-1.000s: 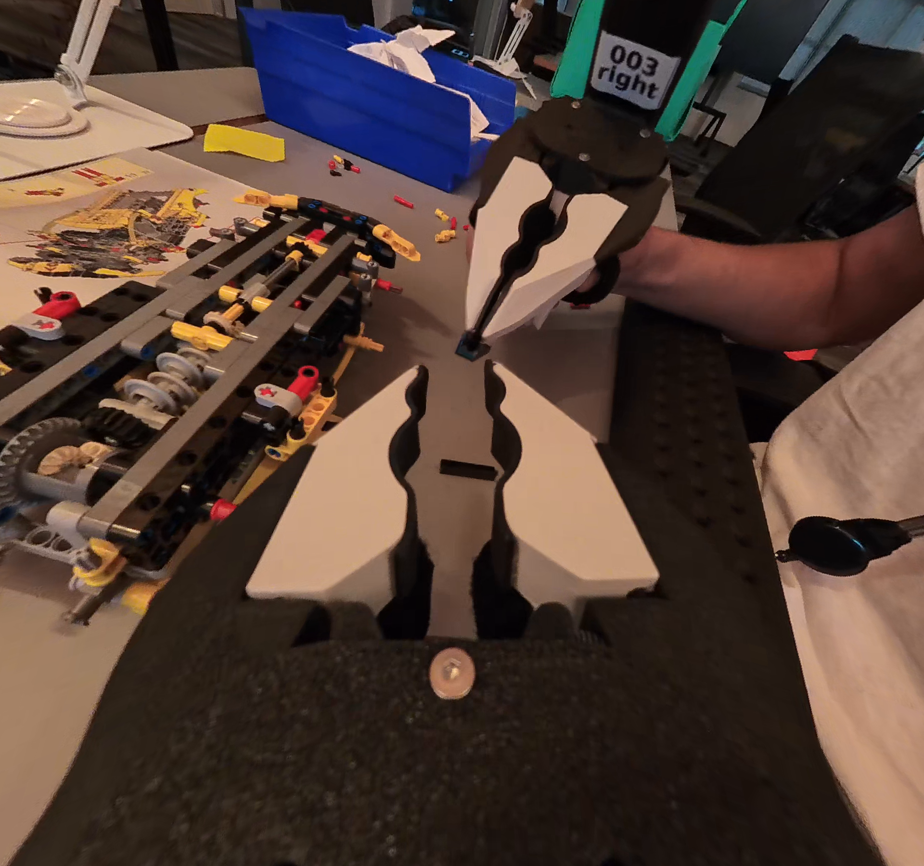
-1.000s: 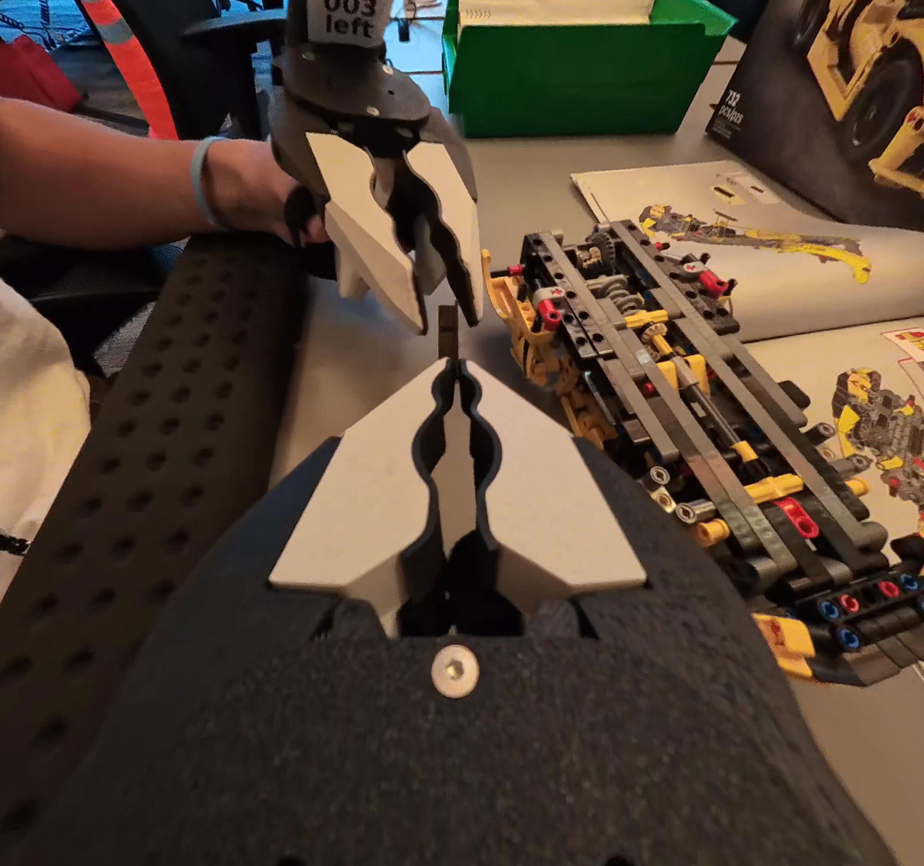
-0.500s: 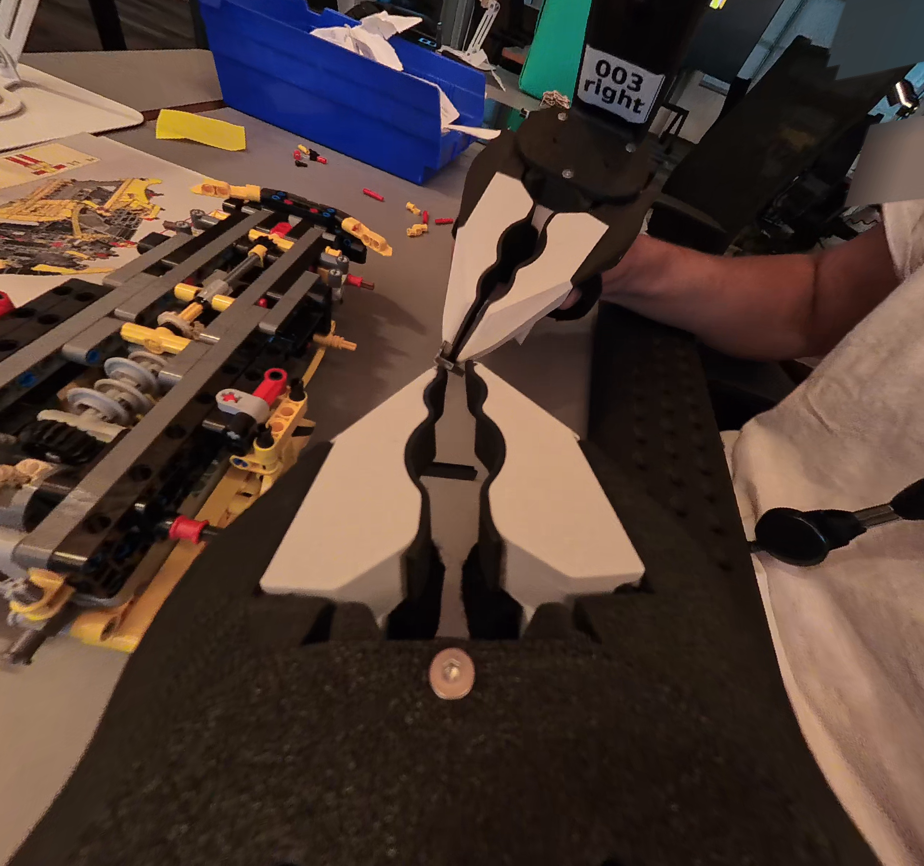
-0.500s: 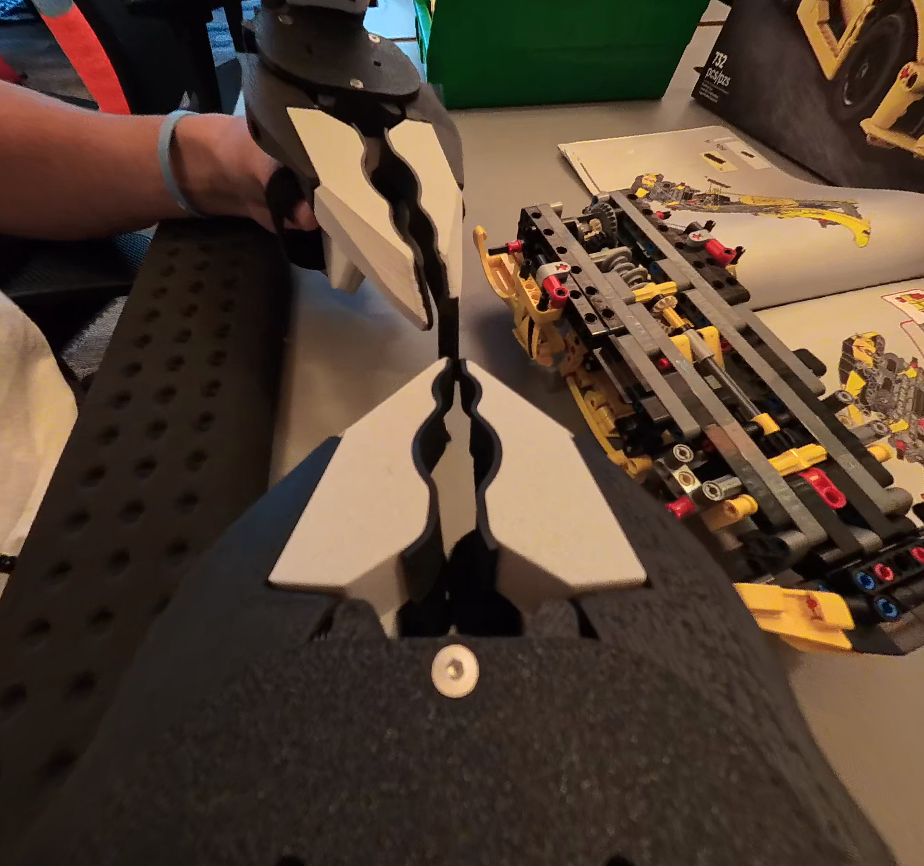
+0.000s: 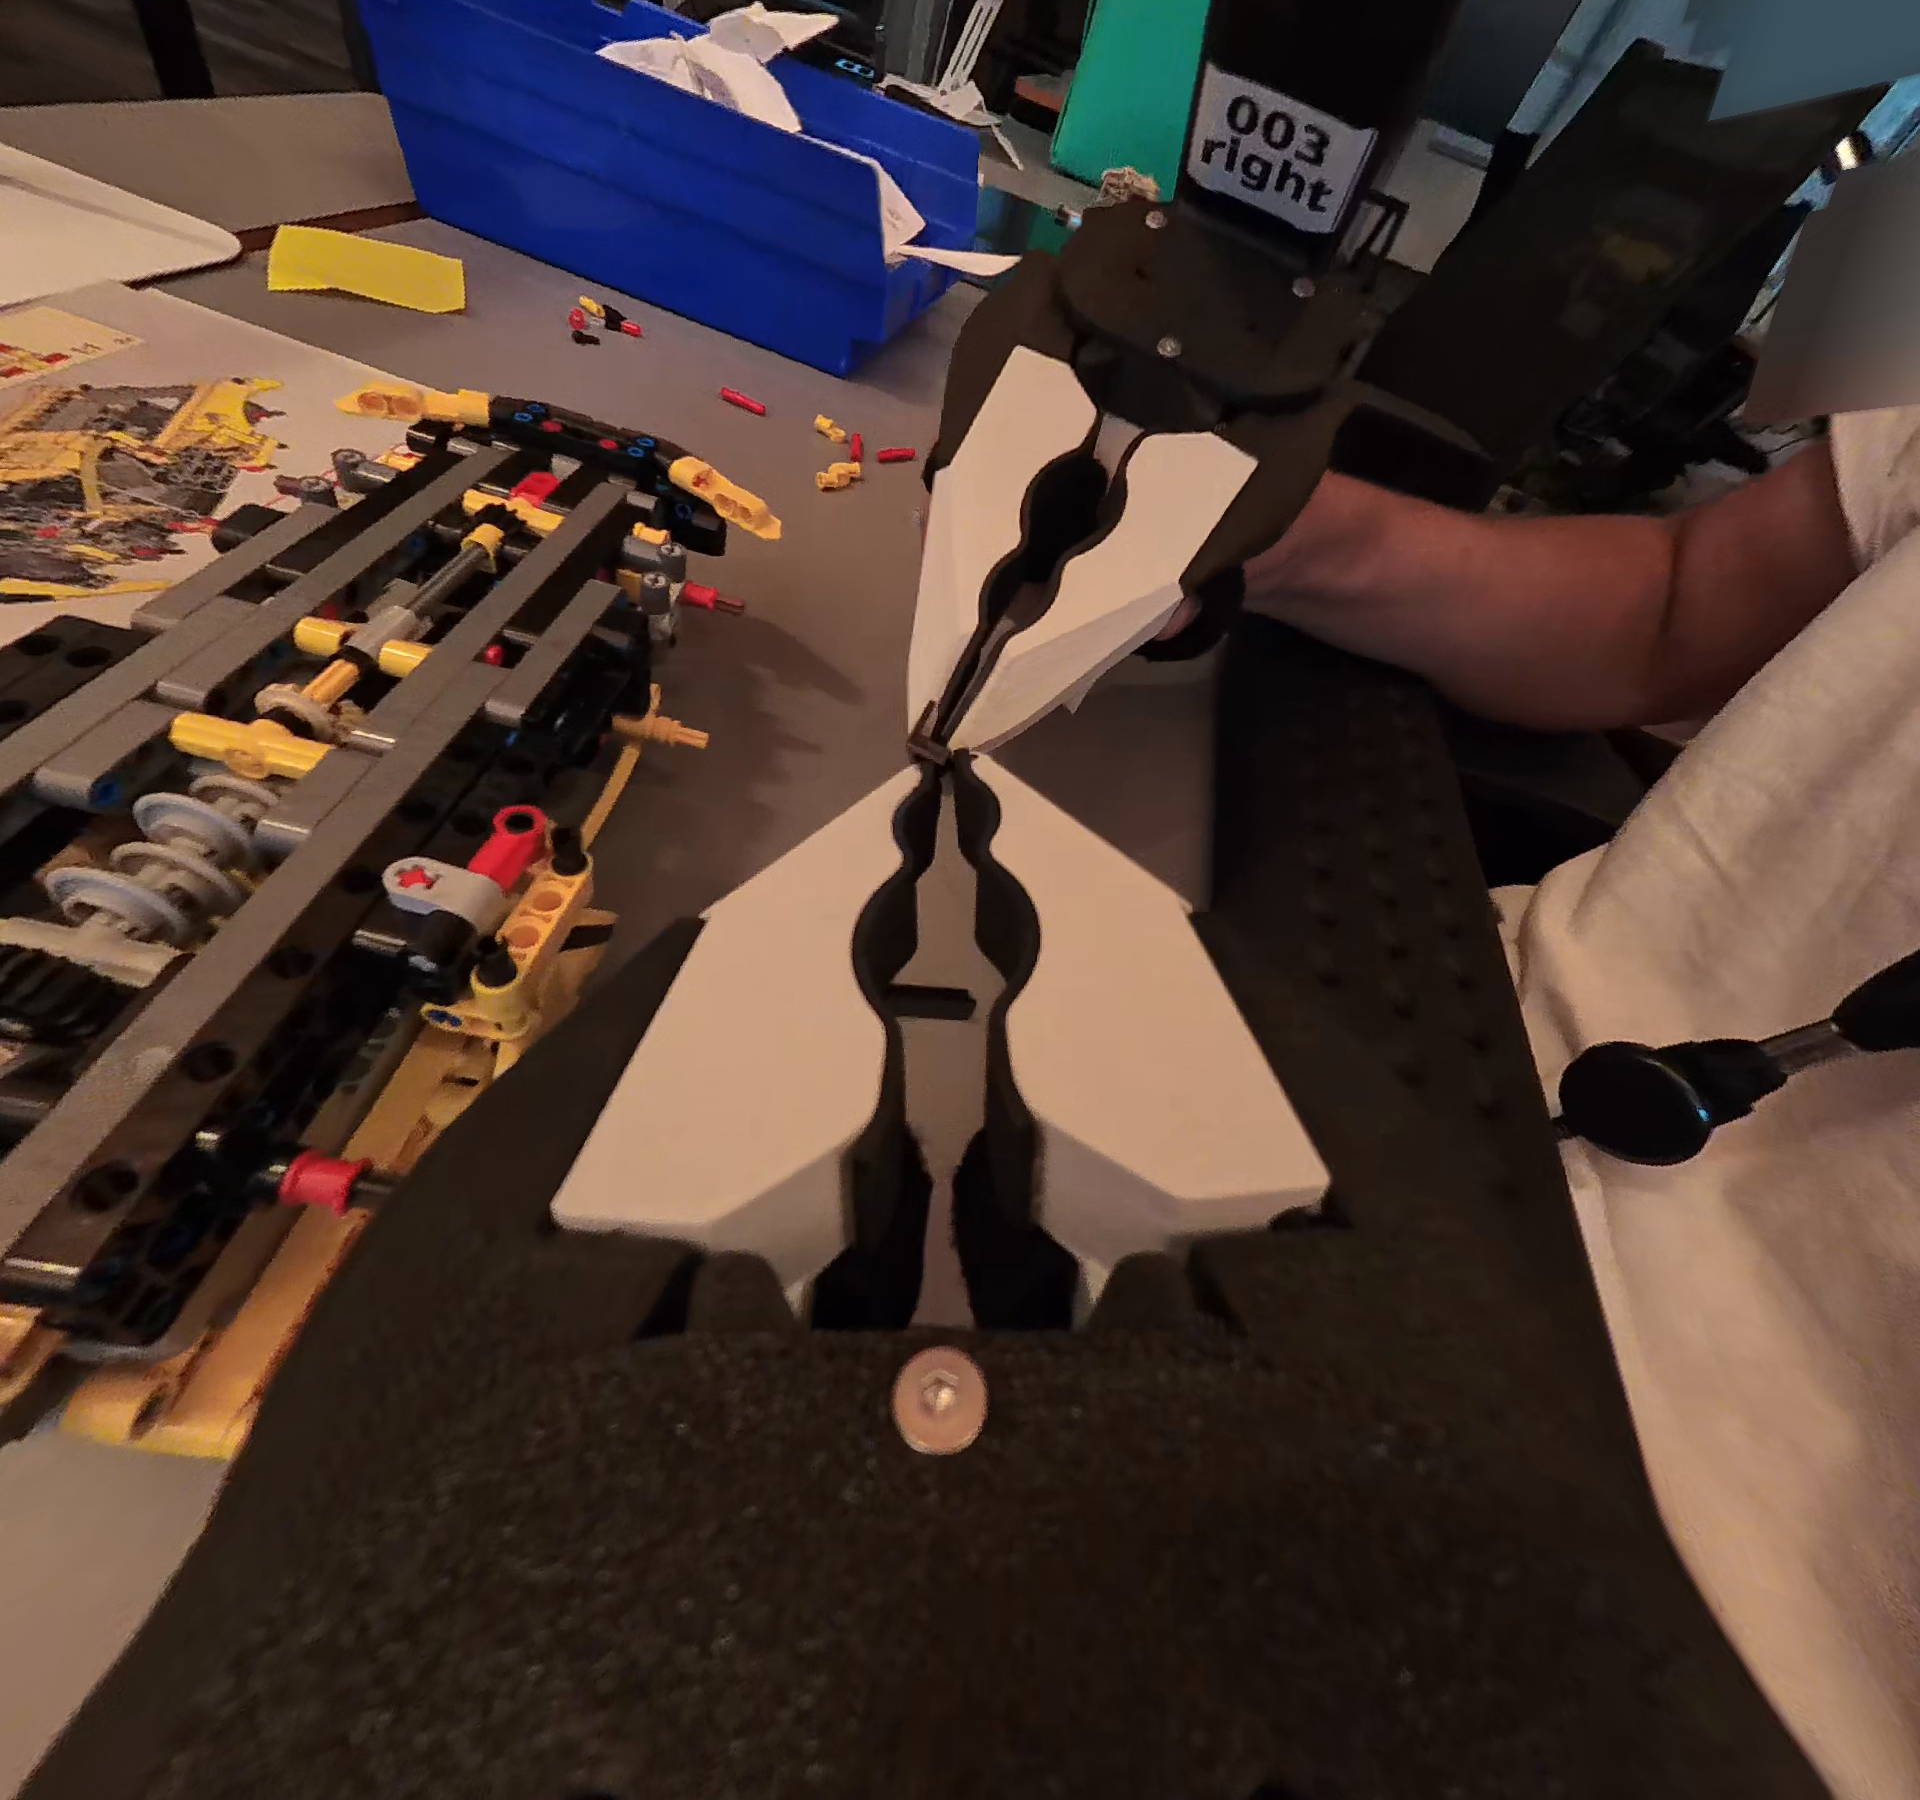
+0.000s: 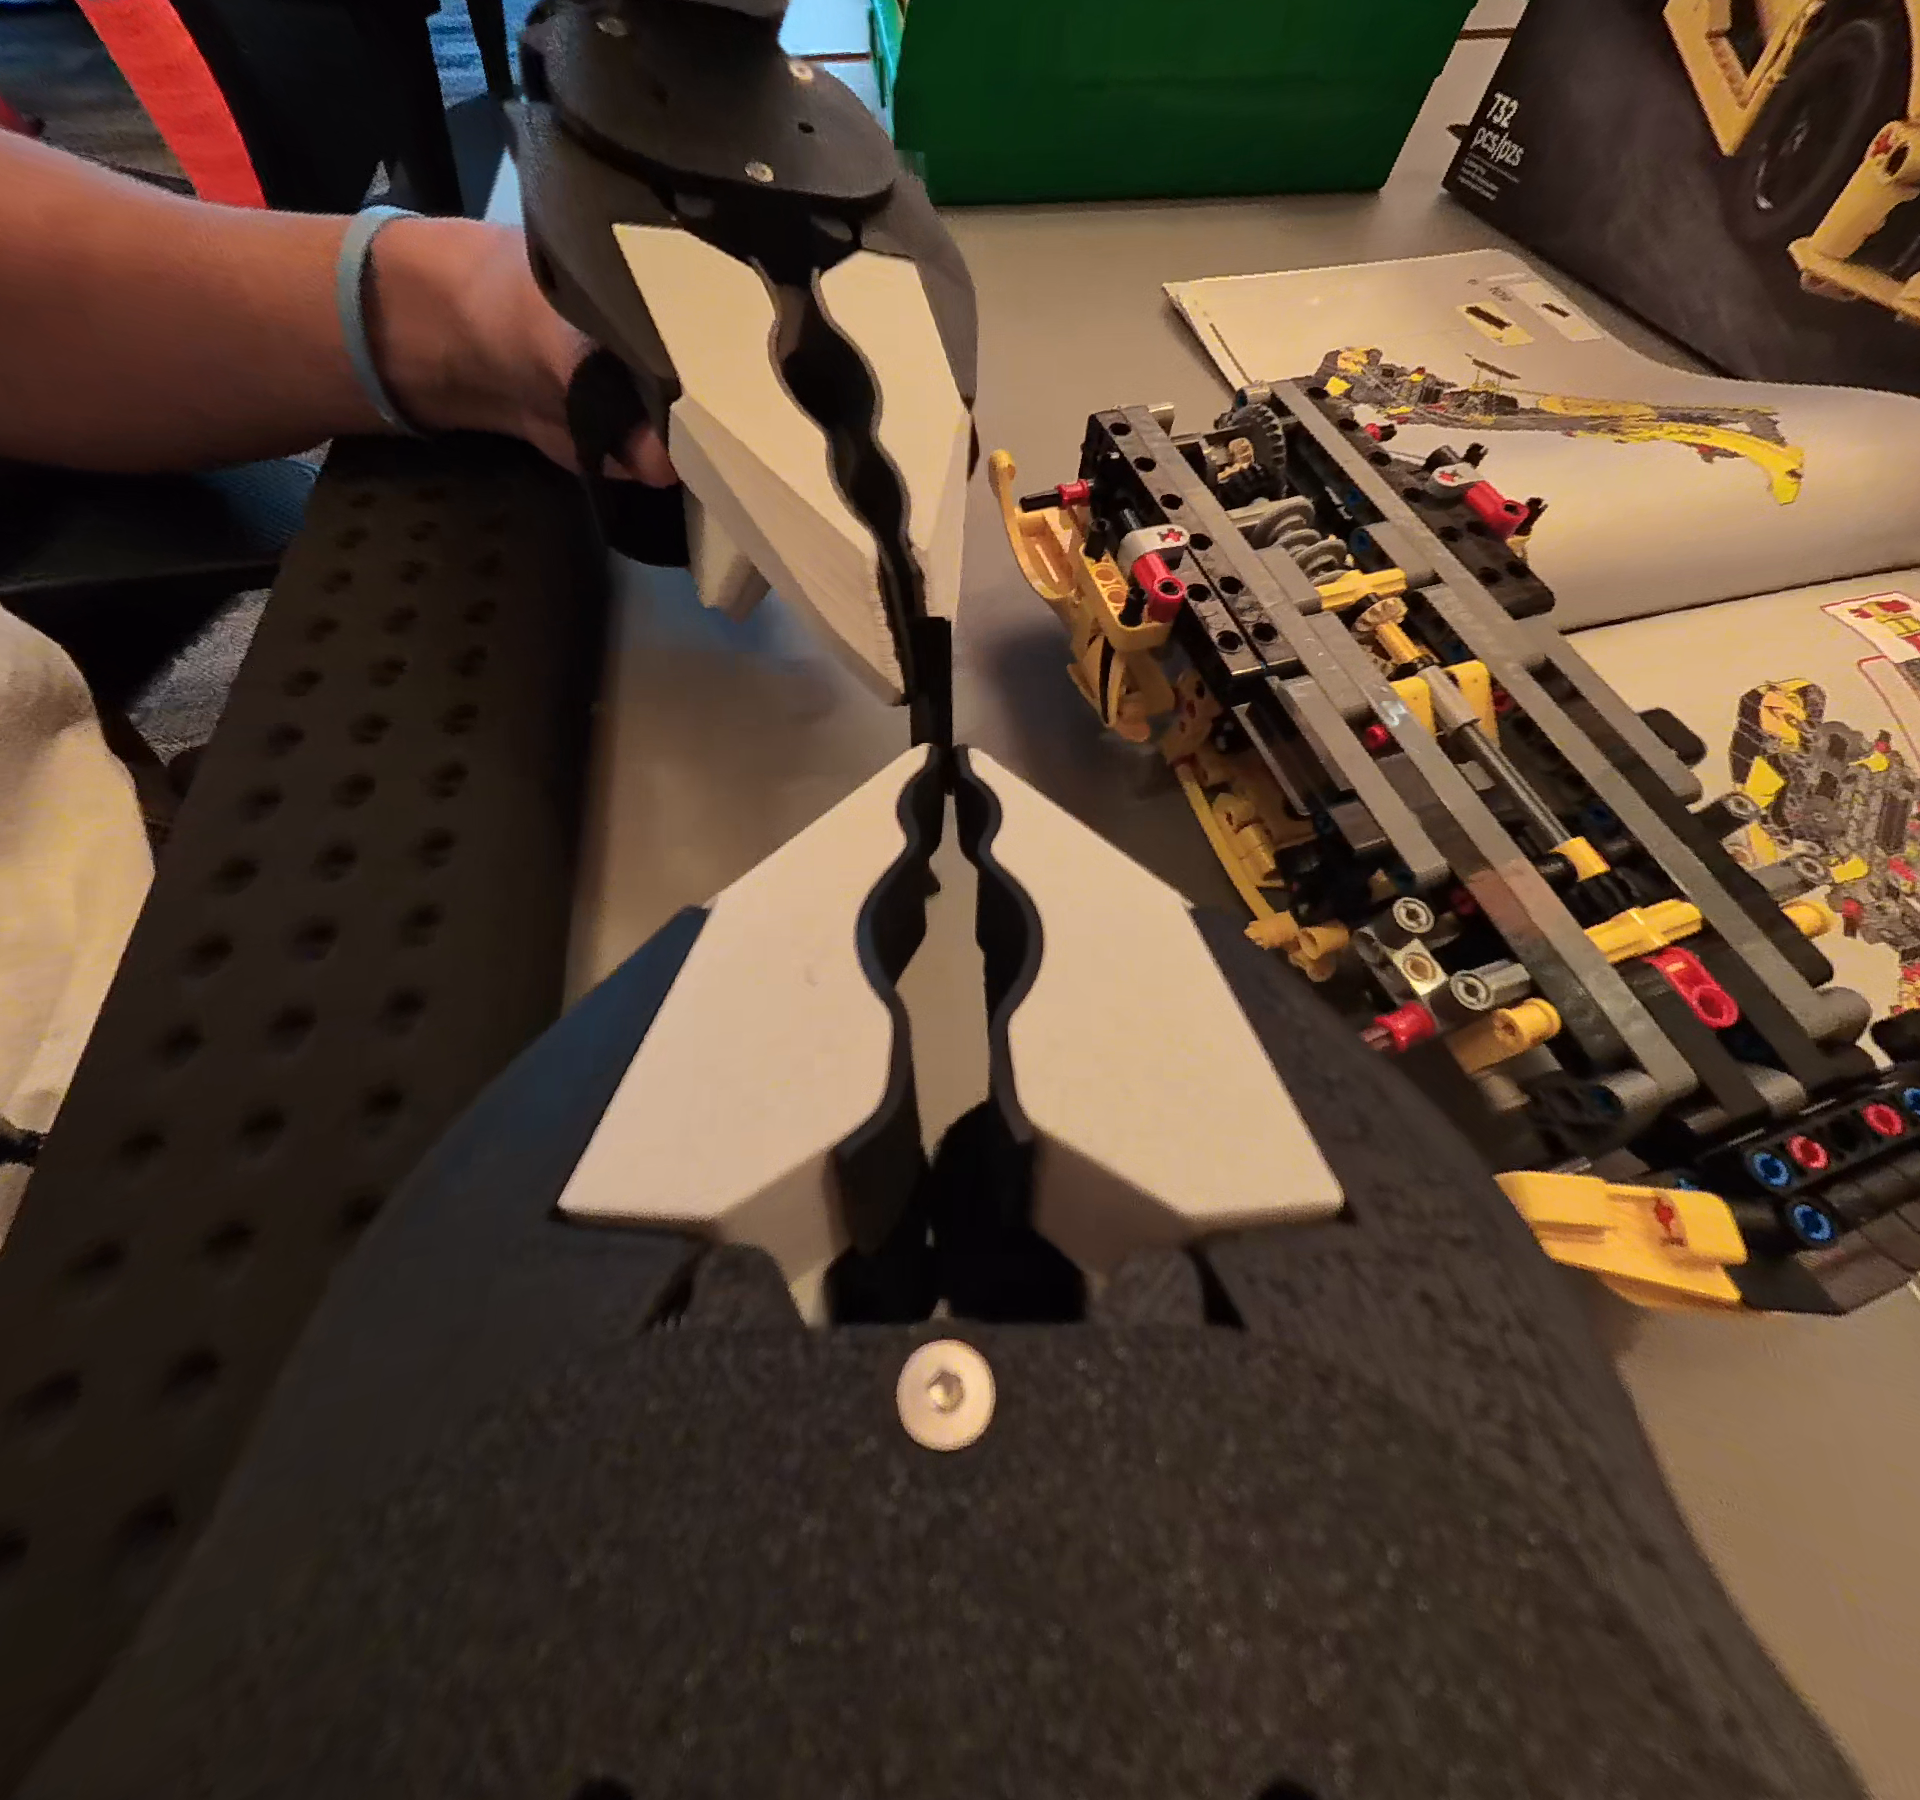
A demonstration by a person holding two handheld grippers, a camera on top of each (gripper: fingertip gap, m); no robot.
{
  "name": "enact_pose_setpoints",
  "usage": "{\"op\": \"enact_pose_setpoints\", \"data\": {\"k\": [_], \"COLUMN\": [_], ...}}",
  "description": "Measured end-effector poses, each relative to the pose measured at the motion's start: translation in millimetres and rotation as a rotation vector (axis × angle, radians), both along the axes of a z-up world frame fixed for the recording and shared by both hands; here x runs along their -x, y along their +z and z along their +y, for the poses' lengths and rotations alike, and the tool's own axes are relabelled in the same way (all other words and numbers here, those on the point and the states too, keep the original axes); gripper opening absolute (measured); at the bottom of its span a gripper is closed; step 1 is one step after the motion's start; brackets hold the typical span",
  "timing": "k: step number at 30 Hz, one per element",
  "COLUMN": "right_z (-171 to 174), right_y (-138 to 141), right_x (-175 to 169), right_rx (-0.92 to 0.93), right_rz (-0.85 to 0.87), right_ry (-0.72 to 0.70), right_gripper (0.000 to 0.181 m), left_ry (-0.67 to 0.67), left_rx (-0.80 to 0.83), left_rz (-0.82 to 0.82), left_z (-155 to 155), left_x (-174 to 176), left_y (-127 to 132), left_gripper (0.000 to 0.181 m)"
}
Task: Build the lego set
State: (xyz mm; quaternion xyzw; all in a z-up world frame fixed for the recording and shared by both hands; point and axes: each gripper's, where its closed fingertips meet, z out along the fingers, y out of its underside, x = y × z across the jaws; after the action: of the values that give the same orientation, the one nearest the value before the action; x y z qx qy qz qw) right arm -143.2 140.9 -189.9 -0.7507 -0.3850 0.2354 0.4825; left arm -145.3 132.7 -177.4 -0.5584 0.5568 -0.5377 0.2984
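Observation:
My right gripper (image 6: 943, 763) is shut on a slim black Lego piece (image 6: 935, 690) that sticks out past its tips. My left gripper (image 6: 920, 670) comes in from above in that view, and its fingers are closed on the far end of the same piece. In the left wrist view the left gripper (image 5: 940, 779) and the right gripper (image 5: 938, 727) meet tip to tip, with the small dark piece (image 5: 928, 749) between them above the grey table. The part-built black, grey and yellow Lego chassis (image 5: 312, 763) (image 6: 1455, 815) lies beside the grippers.
A short black bar (image 5: 932, 1000) lies on the table under my left fingers. There is a blue bin (image 5: 644, 181), a green bin (image 6: 1143, 57), the set's box (image 6: 1766, 88) and open instruction pages (image 6: 1558, 420). Loose small parts (image 5: 842, 451) are scattered about. A black perforated mat (image 6: 312, 815) runs along the table's near edge. My two grippers' fingertips are within a few centimetres of each other.
My left gripper was open a second ago. It has moved up to the right gripper's tips and closed on the black piece held there. The right gripper stayed shut.

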Motion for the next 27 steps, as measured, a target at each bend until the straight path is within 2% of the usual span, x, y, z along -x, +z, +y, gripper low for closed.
{"op": "enact_pose_setpoints", "data": {"k": [16, 24, 27], "right_z": [2.6, 3.7, 1.1], "right_y": [-9.6, -16.3, -42.4], "right_x": [9.3, 5.3, -10.4], "right_rx": [0.027, 0.043, 0.163], "right_rz": [0.000, -0.047, -0.173], "right_ry": [0.020, 0.005, -0.024], "right_gripper": [0.000, 0.000, 0.000], "left_ry": [0.023, 0.039, 0.101], "left_rx": [-0.132, -0.133, -0.120], "left_rz": [0.035, 0.054, 0.032], "left_z": [0.7, 3.9, 17.3], "left_x": [7.0, 6.3, 8.0], "left_y": [-7.9, -11.9, -7.4], "left_gripper": [0.002, 0.003, 0.021]}}
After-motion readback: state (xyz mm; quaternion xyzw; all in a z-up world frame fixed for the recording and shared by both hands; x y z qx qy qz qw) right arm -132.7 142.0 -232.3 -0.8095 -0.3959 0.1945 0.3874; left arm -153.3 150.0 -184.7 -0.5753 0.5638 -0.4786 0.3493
